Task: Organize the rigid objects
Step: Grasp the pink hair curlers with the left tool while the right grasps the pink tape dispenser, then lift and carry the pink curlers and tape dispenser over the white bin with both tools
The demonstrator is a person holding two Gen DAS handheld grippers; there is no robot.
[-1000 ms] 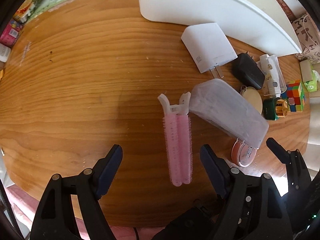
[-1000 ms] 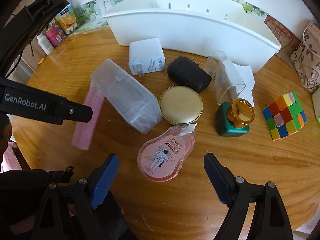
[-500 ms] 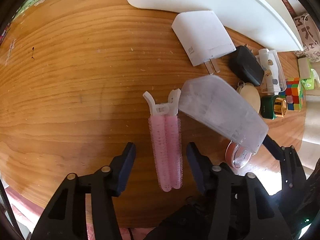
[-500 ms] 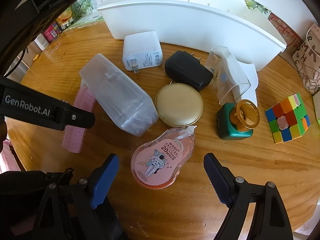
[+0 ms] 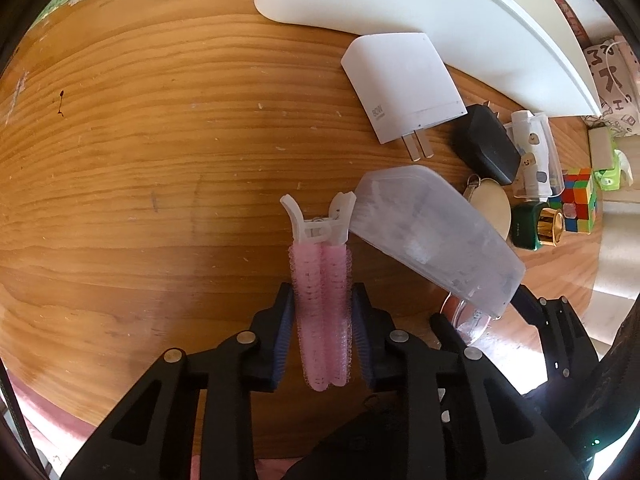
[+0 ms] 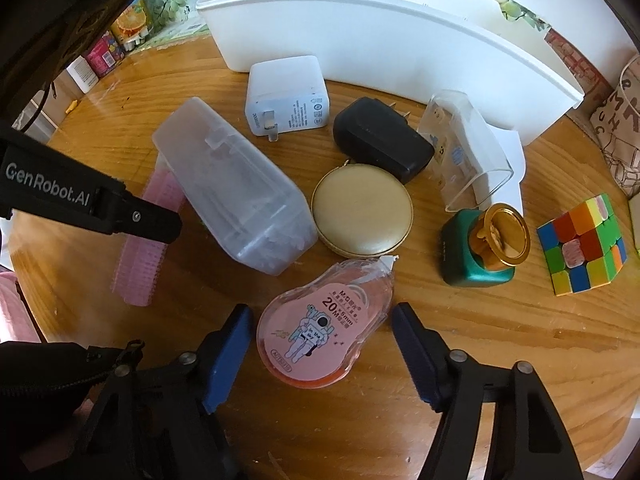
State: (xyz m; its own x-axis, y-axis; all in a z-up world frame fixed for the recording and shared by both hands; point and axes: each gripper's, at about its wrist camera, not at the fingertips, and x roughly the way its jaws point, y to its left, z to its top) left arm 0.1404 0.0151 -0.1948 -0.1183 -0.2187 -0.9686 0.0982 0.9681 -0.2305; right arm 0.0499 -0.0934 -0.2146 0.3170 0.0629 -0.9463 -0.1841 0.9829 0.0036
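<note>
Two grippers are at work, and your left gripper [image 5: 322, 336] is the one that matters first. Its blue pads sit closed against both flanks of the pink hair-roller clip [image 5: 322, 304], which lies flat on the wooden table [image 5: 140, 152]. The clip's long axis runs straight from 6 to 12 o'clock in the left wrist view, in line with the fingers, with its white hinged end [image 5: 320, 224] farthest from you at 12. That white end touches, or nearly touches, the corner of the frosted plastic case [image 5: 432, 236] at 1 o'clock, so I judge a straight lift safer than a drag to the right. From 9 through 11 o'clock the wood is bare, giving you room to swing out that way. The white organizer bin [image 5: 400, 12] waits at 1 o'clock, beyond the white charger [image 5: 404, 84].

Your right gripper [image 6: 322, 344] stands wide open and holds nothing. The pink correction-tape dispenser [image 6: 324, 324] lies flat between its fingers, apart from both pads, its long axis tilted toward 1 o'clock where the nozzle points. The gold round case [image 6: 362, 210] sits just beyond that nozzle at 12, and the same plastic case is close at 11. The green bottle [image 6: 476, 248] and the colour cube [image 6: 582, 244] lie off at 2 o'clock, leaving open wood at 4.
</note>
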